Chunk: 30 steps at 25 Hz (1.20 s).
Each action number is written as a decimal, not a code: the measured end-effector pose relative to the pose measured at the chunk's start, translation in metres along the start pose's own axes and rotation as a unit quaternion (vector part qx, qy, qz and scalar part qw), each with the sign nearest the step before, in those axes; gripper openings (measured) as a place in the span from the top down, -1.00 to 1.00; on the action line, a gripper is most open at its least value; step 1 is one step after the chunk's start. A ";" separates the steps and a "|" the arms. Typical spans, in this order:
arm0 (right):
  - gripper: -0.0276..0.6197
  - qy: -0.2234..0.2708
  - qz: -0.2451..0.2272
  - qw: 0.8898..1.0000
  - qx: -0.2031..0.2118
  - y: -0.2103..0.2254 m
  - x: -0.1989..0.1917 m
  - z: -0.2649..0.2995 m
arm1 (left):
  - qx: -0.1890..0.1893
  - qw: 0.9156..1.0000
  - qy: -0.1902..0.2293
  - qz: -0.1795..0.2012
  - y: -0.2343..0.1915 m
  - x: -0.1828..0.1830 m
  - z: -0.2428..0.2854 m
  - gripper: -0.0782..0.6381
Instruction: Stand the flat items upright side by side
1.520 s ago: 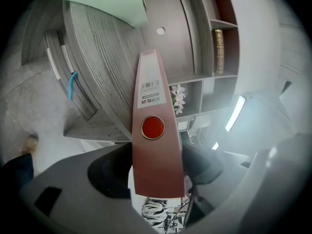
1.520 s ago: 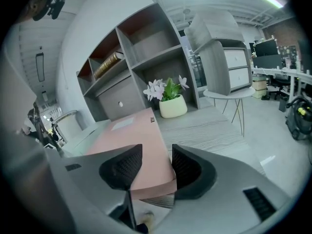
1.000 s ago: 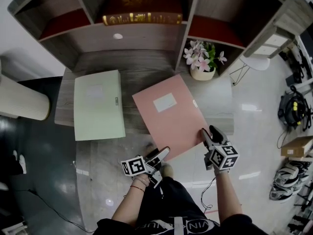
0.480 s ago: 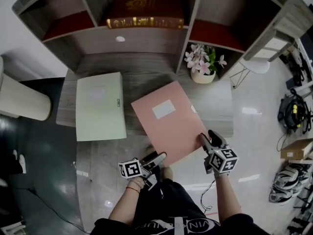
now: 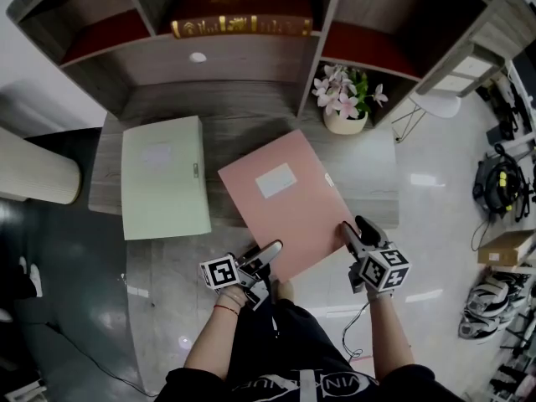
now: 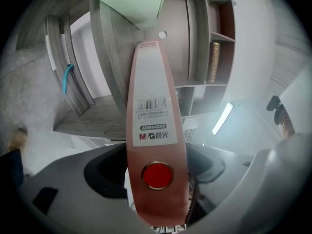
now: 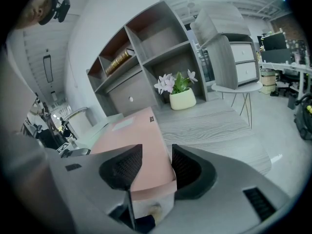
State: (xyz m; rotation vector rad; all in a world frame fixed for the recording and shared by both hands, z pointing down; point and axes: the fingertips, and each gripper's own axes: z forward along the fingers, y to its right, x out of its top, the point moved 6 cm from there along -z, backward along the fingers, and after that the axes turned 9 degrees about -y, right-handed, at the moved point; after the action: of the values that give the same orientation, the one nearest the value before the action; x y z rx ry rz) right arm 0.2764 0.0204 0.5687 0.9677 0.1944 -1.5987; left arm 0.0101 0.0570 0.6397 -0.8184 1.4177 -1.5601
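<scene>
Pink file box (image 5: pixel 289 203) flat, long axis diagonal, far-left to near-right.

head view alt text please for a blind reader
From above, a person's right gripper clamps the near corner of a pink folder lying on a grey table, while the left gripper, its jaws just opened wider, straddles the folder's near edge. A green folder lies flat to the left.
</scene>
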 end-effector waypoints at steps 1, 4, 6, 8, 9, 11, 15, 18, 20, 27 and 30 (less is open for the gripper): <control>0.30 -0.002 0.001 1.000 0.002 0.000 0.001 0.001 | -0.005 1.000 0.001 0.005 0.002 0.003 0.002 -0.21; 0.28 -0.014 -0.012 1.000 0.001 0.001 0.006 0.004 | 0.005 1.000 -0.003 0.022 0.004 0.008 0.003 -0.15; 0.28 -0.027 -0.024 0.999 0.002 0.000 0.011 0.008 | -0.003 0.999 -0.004 0.033 0.007 0.010 0.005 -0.13; 0.27 -0.041 -0.031 0.999 0.004 0.000 0.015 0.012 | -0.014 0.999 -0.003 0.036 0.009 0.010 0.007 -0.11; 0.27 -0.047 -0.033 0.998 0.005 0.000 0.017 0.014 | -0.009 0.999 -0.004 0.034 0.008 0.009 0.006 -0.10; 0.27 -0.056 -0.034 0.998 0.009 0.001 0.019 0.016 | 0.016 0.999 -0.009 0.030 0.005 0.007 0.003 -0.09; 0.29 -0.059 -0.043 0.997 0.010 0.001 0.018 0.014 | 0.008 0.999 -0.005 0.034 0.016 0.001 0.006 -0.08; 0.30 -0.054 -0.041 0.998 0.011 0.001 0.016 0.012 | 0.019 0.999 0.008 0.047 0.024 0.000 0.004 -0.07; 0.31 -0.052 -0.035 0.998 0.014 0.002 0.015 0.012 | 0.029 0.998 0.012 0.056 0.030 0.000 0.003 -0.07; 0.33 -0.049 -0.019 0.998 0.036 -0.005 0.013 0.012 | 0.065 0.992 0.023 0.103 0.054 0.001 -0.009 -0.07; 0.33 -0.046 -0.002 0.998 0.052 -0.009 0.014 0.013 | 0.081 0.987 0.035 0.131 0.066 0.006 -0.016 -0.06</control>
State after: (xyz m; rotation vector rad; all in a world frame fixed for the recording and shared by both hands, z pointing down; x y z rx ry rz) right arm 0.2631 0.0043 0.5642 0.9710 0.0490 -1.6672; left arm 0.0037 0.0594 0.5720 -0.4644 1.3665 -1.4893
